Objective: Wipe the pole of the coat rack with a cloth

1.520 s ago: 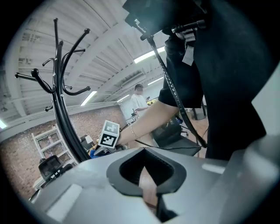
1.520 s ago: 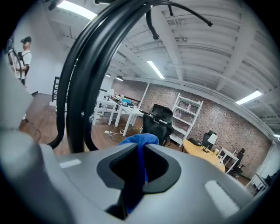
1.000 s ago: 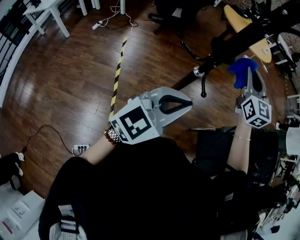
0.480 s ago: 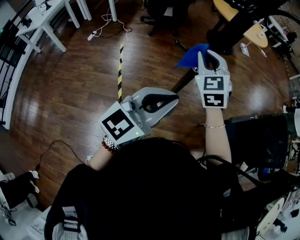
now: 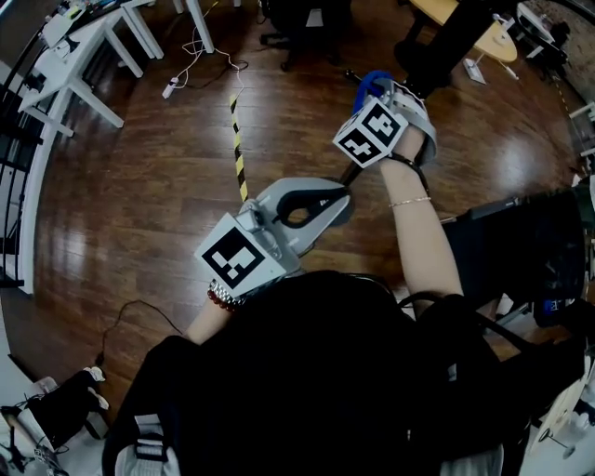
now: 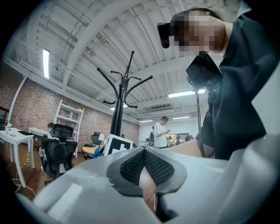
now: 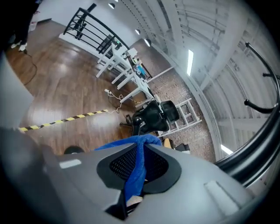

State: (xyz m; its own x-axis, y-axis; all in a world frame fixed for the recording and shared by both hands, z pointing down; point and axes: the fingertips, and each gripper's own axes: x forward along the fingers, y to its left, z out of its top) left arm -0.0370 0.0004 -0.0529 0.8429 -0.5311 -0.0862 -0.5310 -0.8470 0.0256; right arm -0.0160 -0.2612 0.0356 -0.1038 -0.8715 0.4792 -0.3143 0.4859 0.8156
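Observation:
The coat rack's black pole [image 5: 352,173] runs from between my grippers up to the top right of the head view. My right gripper [image 5: 383,91] lies against it, shut on a blue cloth [image 5: 364,85]. In the right gripper view the cloth [image 7: 138,166] hangs pinched between the jaws, with the pole [image 7: 256,153] just to the right. My left gripper [image 5: 346,200] is shut with nothing in it, just short of the pole and below the right one. In the left gripper view the rack [image 6: 120,100] stands upright with its hooks spread.
White desks [image 5: 84,46] and a power strip [image 5: 170,88] are at the far left. Yellow-black tape [image 5: 237,139] crosses the wooden floor. An office chair [image 5: 297,23] and a wooden table [image 5: 488,42] stand beyond the rack. A black case [image 5: 521,251] is at the right.
My right gripper has carried the blue cloth to the left and farther down along the pole. The left gripper stays shut in about the same place.

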